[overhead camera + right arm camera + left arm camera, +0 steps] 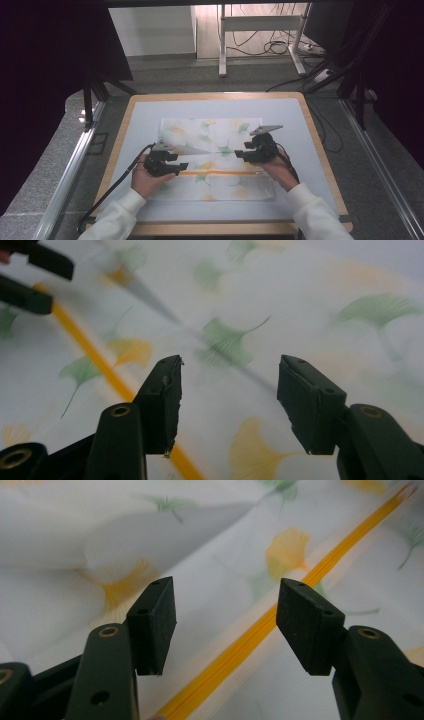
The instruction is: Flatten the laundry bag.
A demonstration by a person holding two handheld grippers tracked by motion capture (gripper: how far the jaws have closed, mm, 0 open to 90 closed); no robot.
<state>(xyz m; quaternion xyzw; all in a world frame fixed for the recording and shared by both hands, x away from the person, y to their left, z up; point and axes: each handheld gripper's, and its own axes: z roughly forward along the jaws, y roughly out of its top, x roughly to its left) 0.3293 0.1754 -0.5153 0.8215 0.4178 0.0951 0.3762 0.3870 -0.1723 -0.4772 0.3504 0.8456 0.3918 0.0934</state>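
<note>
So what's on the table (320, 150) here is a thin white cloth (215, 135) printed with green and yellow ginkgo leaves and one orange stripe (220, 173) running across it. It's spread out in the middle of the pale mat, mostly flat, with a raised fold or crease running across it between the two hands.

The left gripper (181, 165) sits over the cloth's left side right by the stripe, and in the left gripper view (225, 625) its jaws stand wide apart with nothing between them, the stripe passing under the gap. The right gripper (240, 153) is over the right half, also gaping and empty in the right gripper view (227, 400), hovering over the leaf print.

My guess on handling: super light, floppy, zero stiffness, so it'll sag and bunch the second you lift it. Not fragile, maybe a bit slick against the mat. I'd pinch it at an edge or corner, or on that raised crease where there's already fabric standing up. Trying to grab it flat mid-panel probably just pushes it around.
</note>
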